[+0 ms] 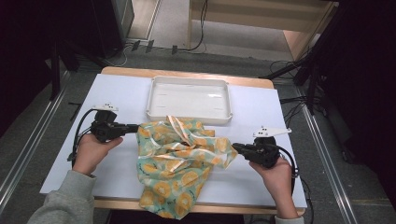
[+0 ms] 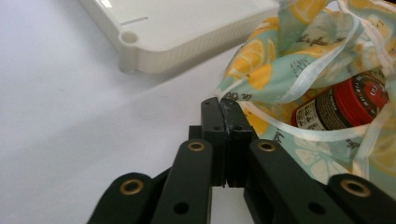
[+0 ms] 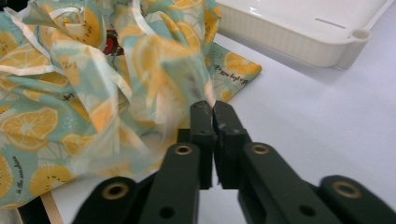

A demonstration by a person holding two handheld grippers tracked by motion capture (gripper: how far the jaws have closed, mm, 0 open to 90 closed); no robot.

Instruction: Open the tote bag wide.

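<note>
- Left gripper [image 1: 132,127] sat at the left edge of the lemon-print cloth bag [image 1: 180,161], and in its own view I saw the pads pressed together with no cloth clearly between them, the tips just beside the bag's hem.
- My left hand [image 1: 91,151] held that gripper level over the white table [image 1: 60,154], pointing toward the bag.
- Through the bag's open mouth in the left gripper view I made out a jar with a red lid [image 2: 343,105] lying on its side inside, under a pale ribbon [image 2: 303,133].
- I saw the bag lying crumpled in the middle of the table, its lower end hanging over the near edge.
- Just beyond the bag stood the white tray [image 1: 189,114], its near rim touching or almost touching the cloth; I could not tell which.
- Right gripper [image 1: 235,148] met the bag's right edge; its pads stood a hair apart at the tips, nearly together, with blurred cloth just beside them, and I could not tell whether any was pinched.
- My right hand [image 1: 275,175] held it near the table's right side.
</note>
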